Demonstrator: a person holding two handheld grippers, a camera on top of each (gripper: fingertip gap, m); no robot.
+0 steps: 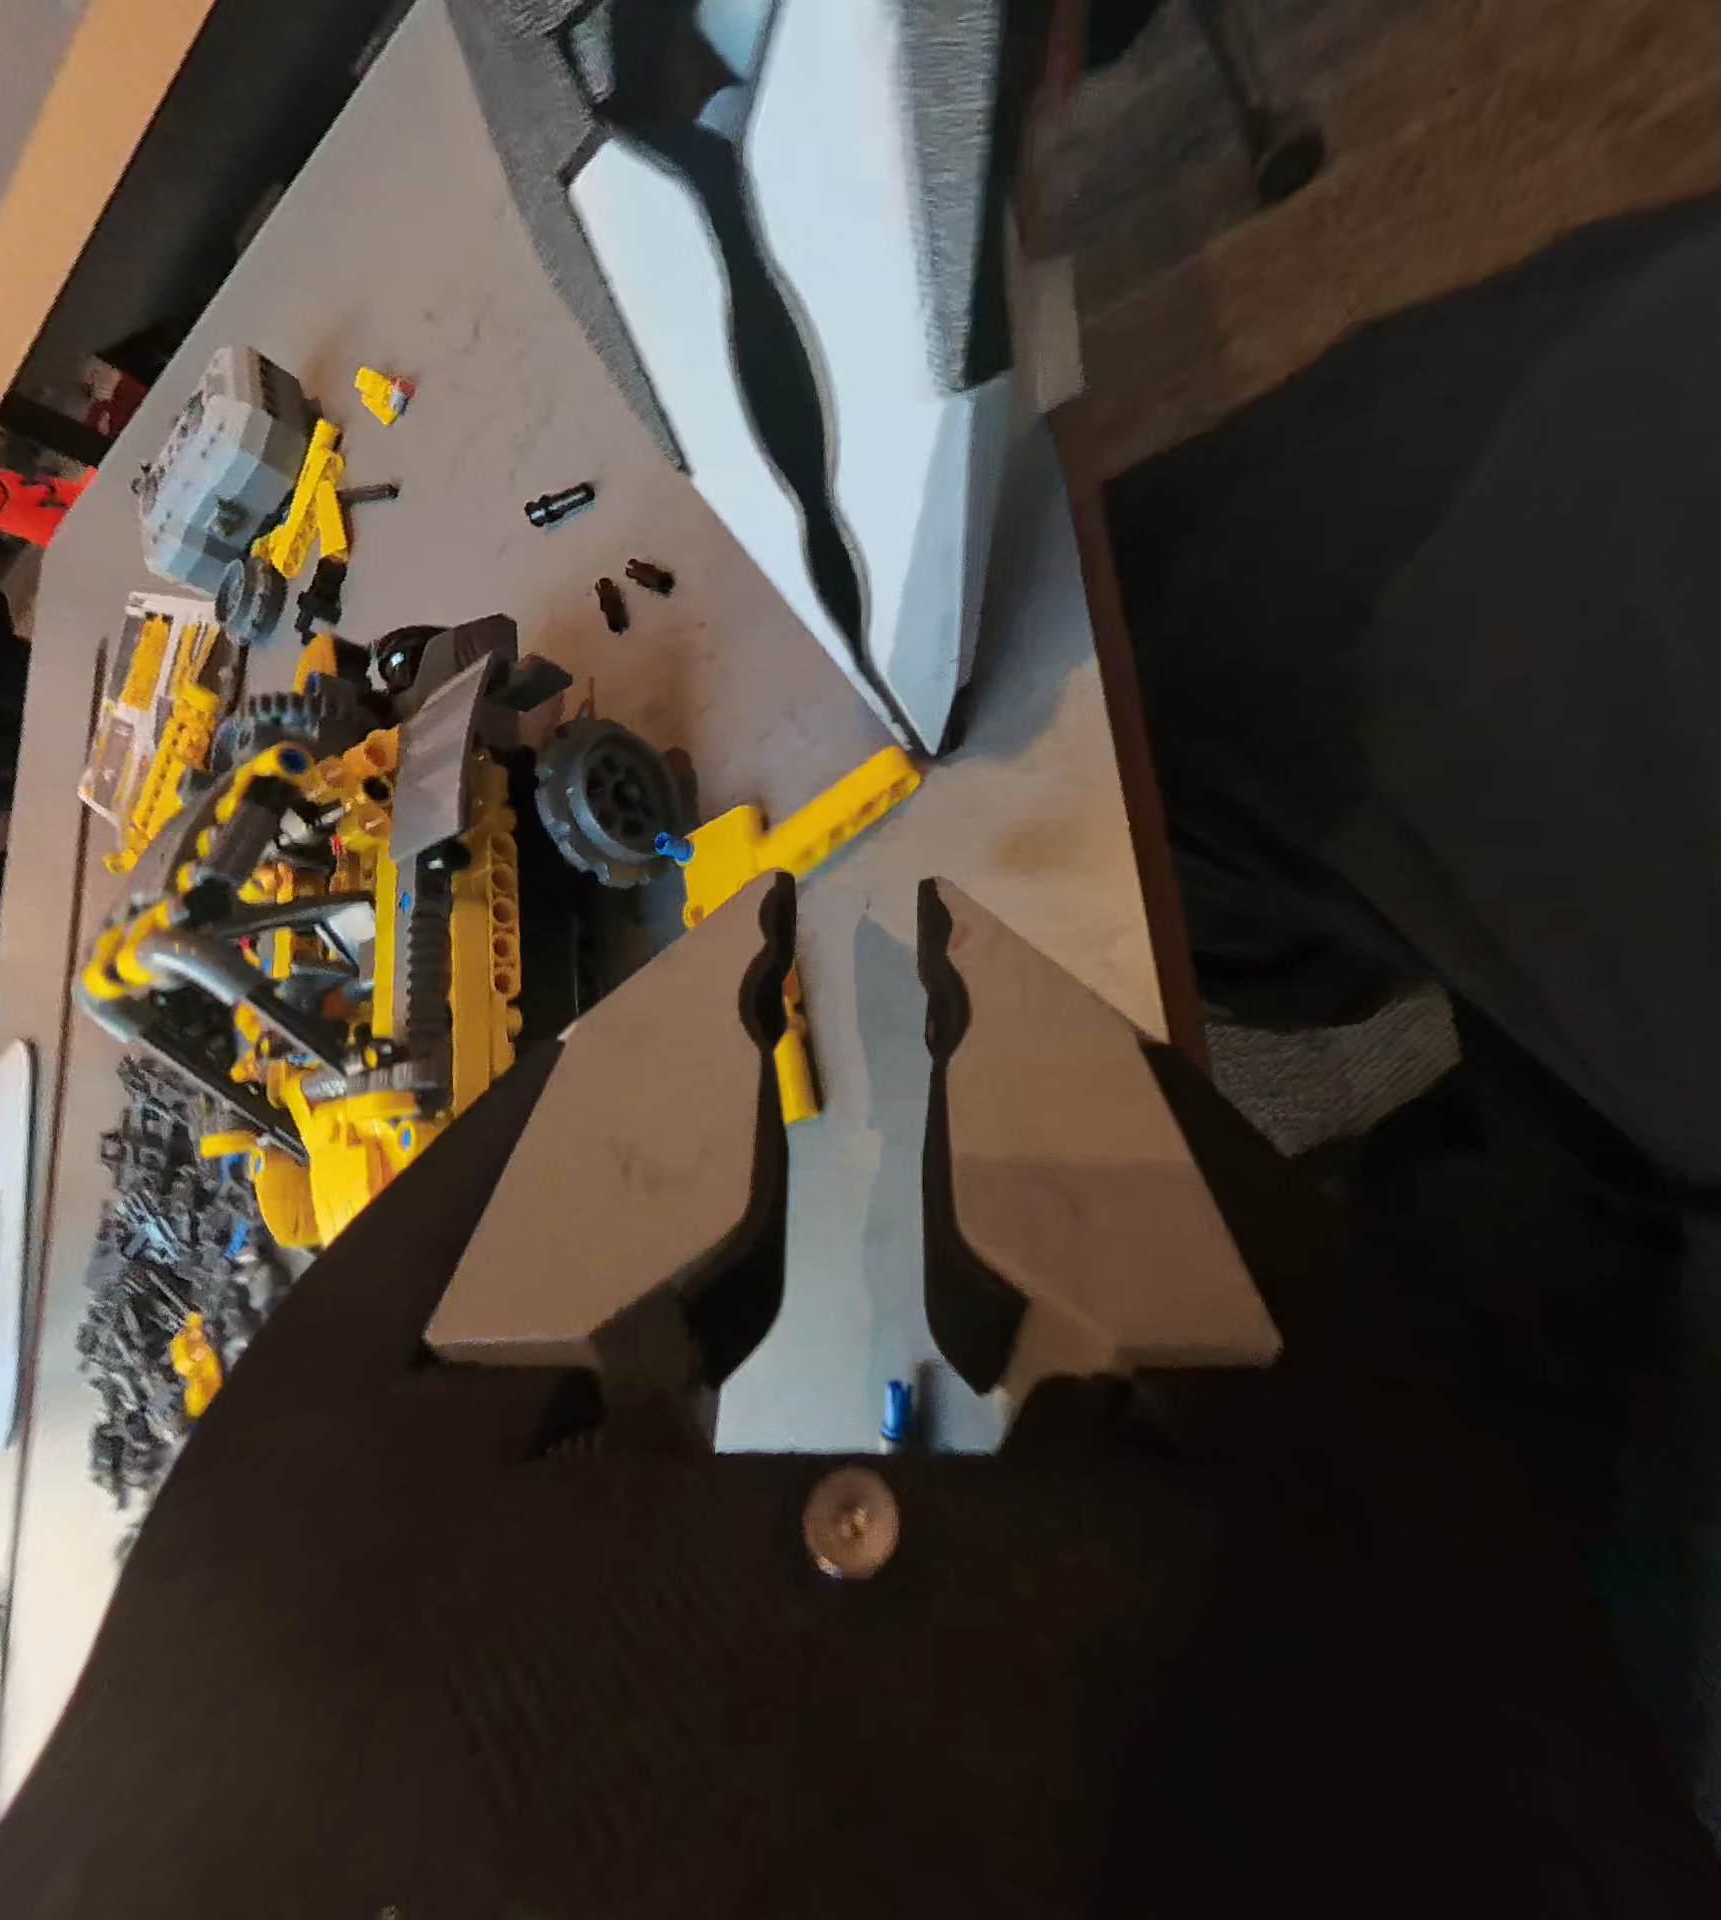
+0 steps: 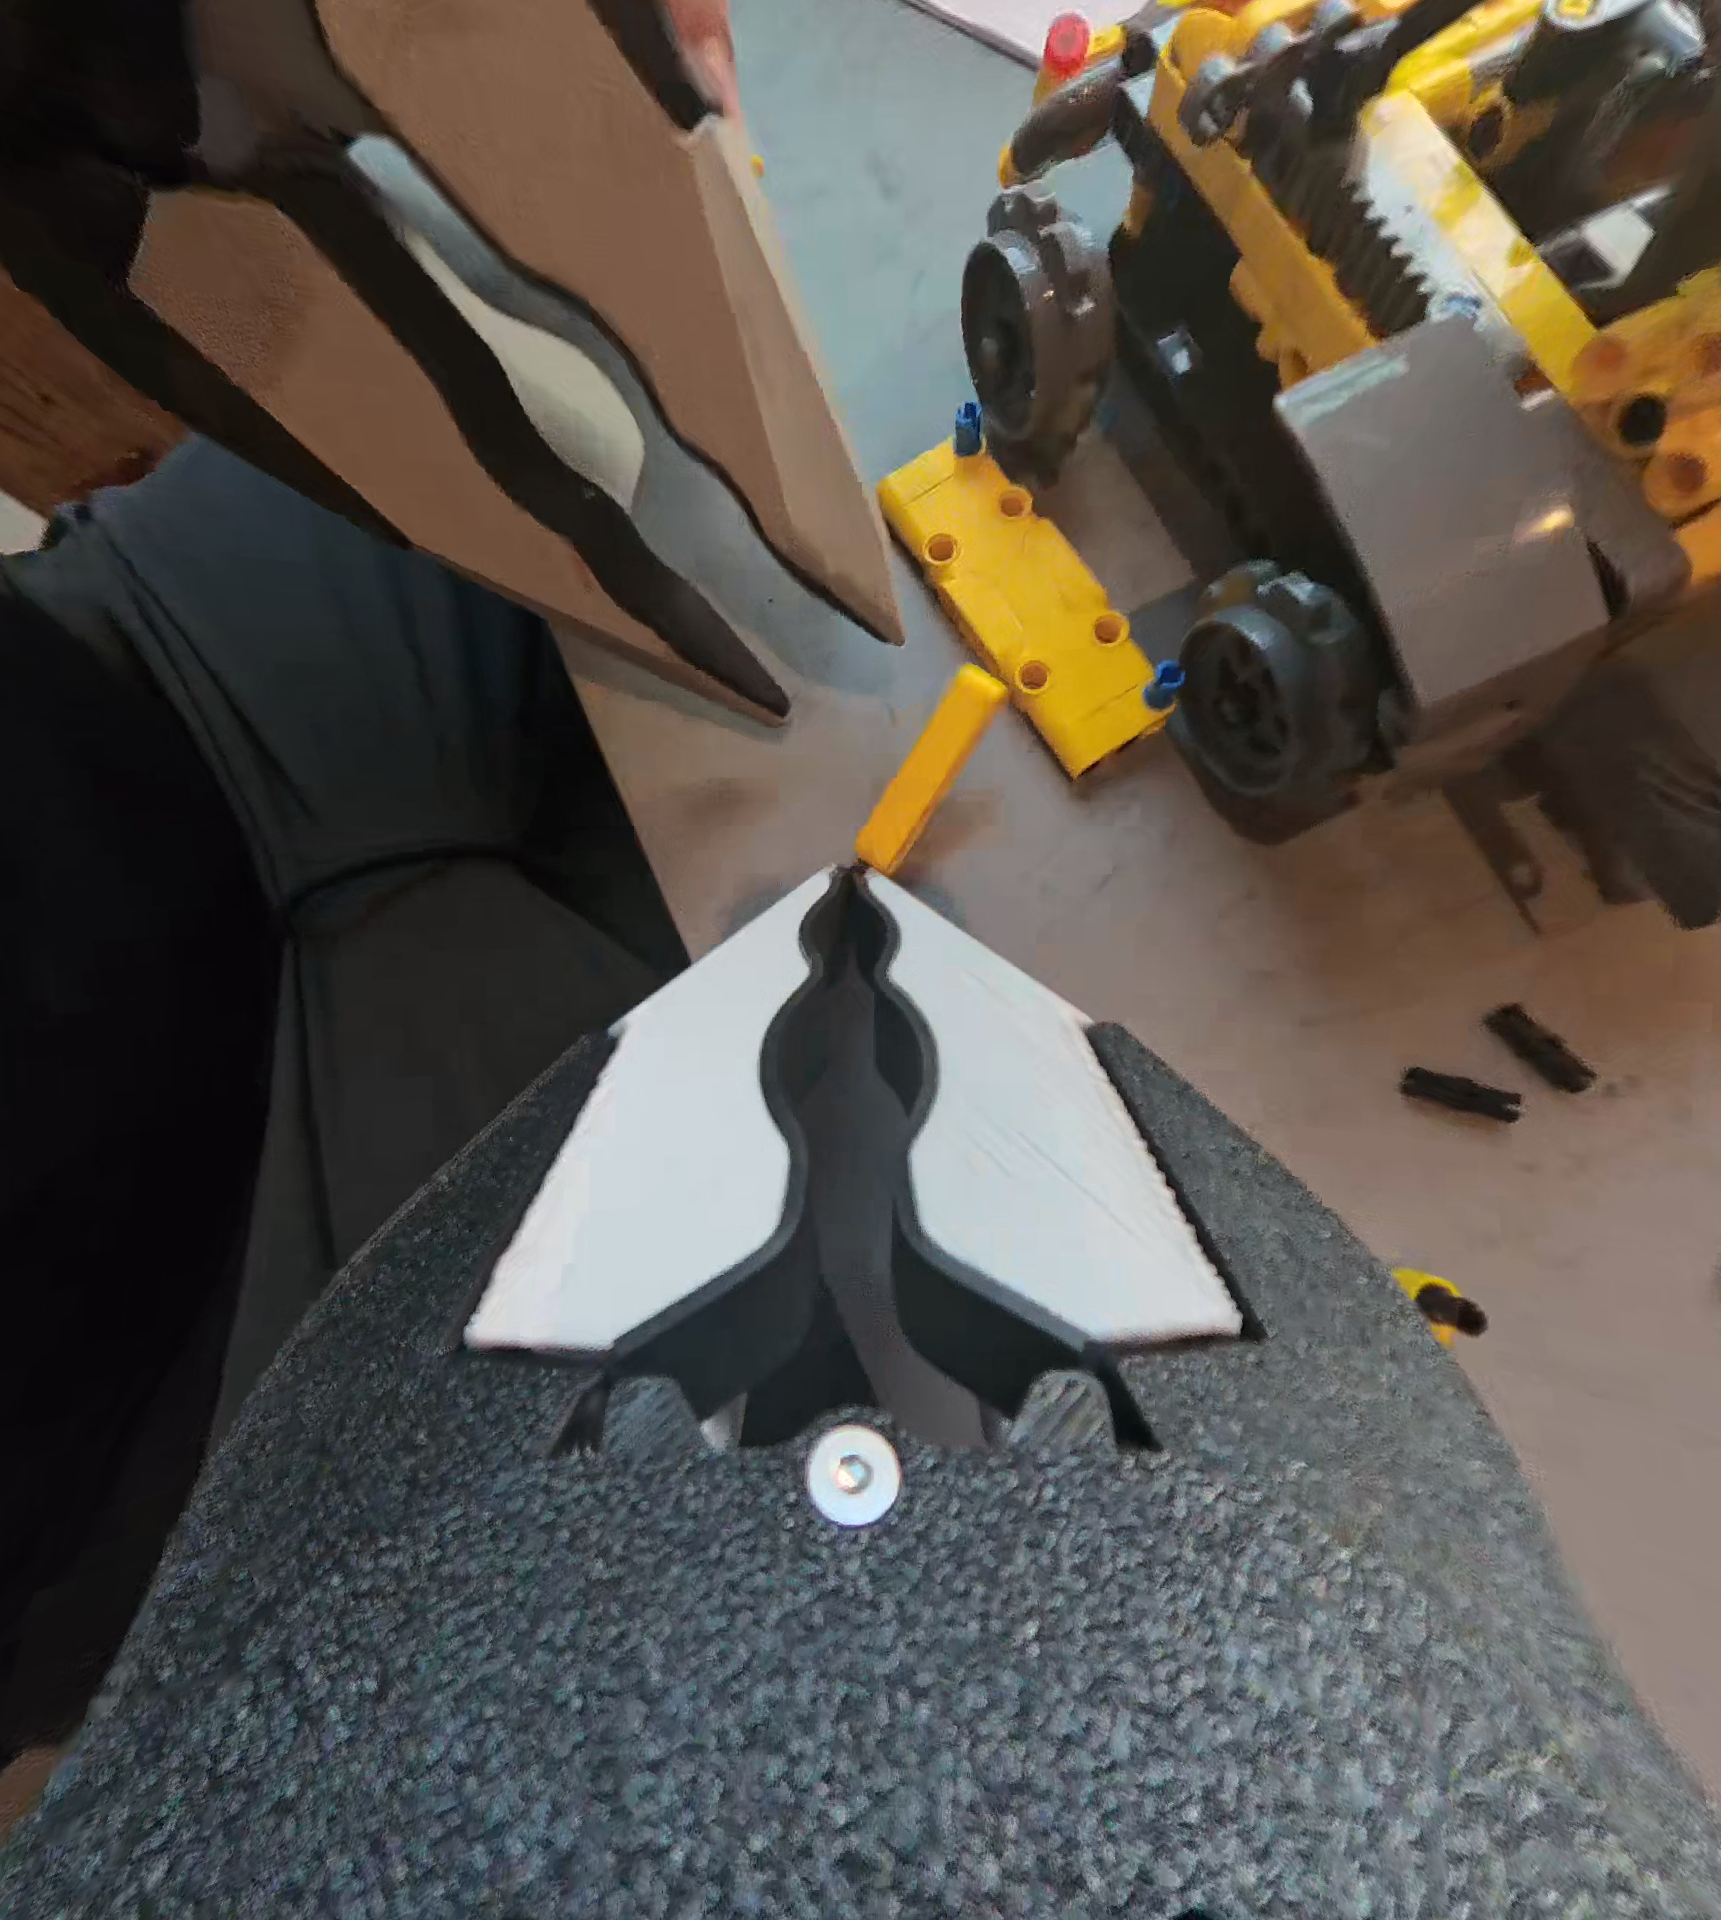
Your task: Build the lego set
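Note:
My right gripper is shut, its tips pinching the near end of a short yellow beam that rests on the grey table. The same gripper shows in the left wrist view, at the beam's end. Beyond the beam lies a yellow panel with blue pins, next to a yellow and grey tracked vehicle model. My left gripper is open and empty, just above the table near the beam. It also shows in the right wrist view. A small yellow part lies by its left finger.
Loose black pins lie on the table. A grey block and a pile of black track links sit beyond the model. A blue pin lies below my left gripper. The table edge borders a person's dark clothing. The tips of both grippers are at nearly the same place. From the left gripper's tips to the blue pin is close to 10 centimeters.

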